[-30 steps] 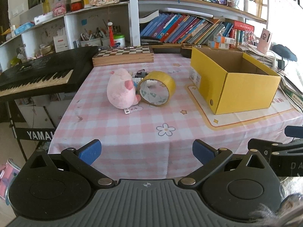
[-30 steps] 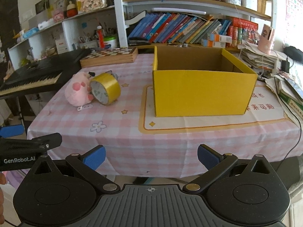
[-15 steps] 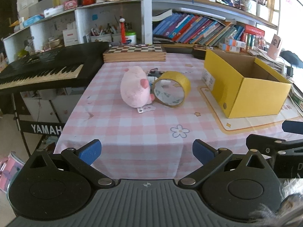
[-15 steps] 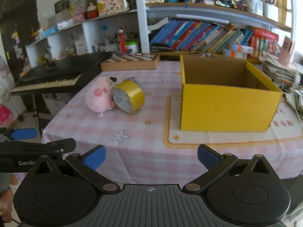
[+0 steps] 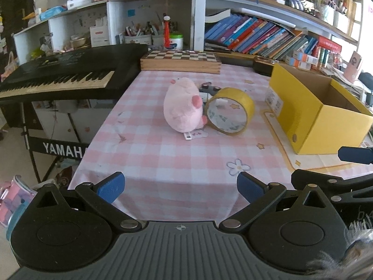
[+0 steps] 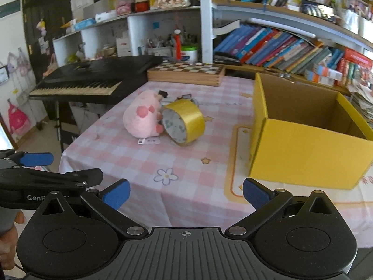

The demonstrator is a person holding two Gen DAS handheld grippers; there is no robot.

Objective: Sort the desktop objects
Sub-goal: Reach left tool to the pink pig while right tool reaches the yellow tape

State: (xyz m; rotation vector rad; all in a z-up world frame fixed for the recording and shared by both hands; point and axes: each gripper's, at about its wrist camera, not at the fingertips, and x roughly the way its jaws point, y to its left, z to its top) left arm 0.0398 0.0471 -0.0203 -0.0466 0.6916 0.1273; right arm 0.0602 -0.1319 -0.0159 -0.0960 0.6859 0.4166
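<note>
A pink plush pig (image 5: 181,105) (image 6: 143,116) lies mid-table on the pink checked cloth. A roll of yellow tape (image 5: 229,110) (image 6: 184,122) stands on edge against its right side. A small dark object (image 5: 208,89) lies just behind them. An open, empty yellow cardboard box (image 5: 319,109) (image 6: 307,135) stands at the right. My left gripper (image 5: 180,186) is open and empty, before the table's near edge. My right gripper (image 6: 185,192) is open and empty, over the near edge. Each gripper shows at the side of the other's view.
A wooden chessboard box (image 5: 180,61) lies at the table's back. A black Yamaha keyboard (image 5: 58,77) on a stand is left of the table. Shelves with books (image 5: 256,37) and stationery line the back wall. Papers (image 6: 363,100) are stacked right of the box.
Both grippers have swung left and pulled back a little, so the pig and tape now sit nearer the middle of each view. Nothing on the table has moved.
</note>
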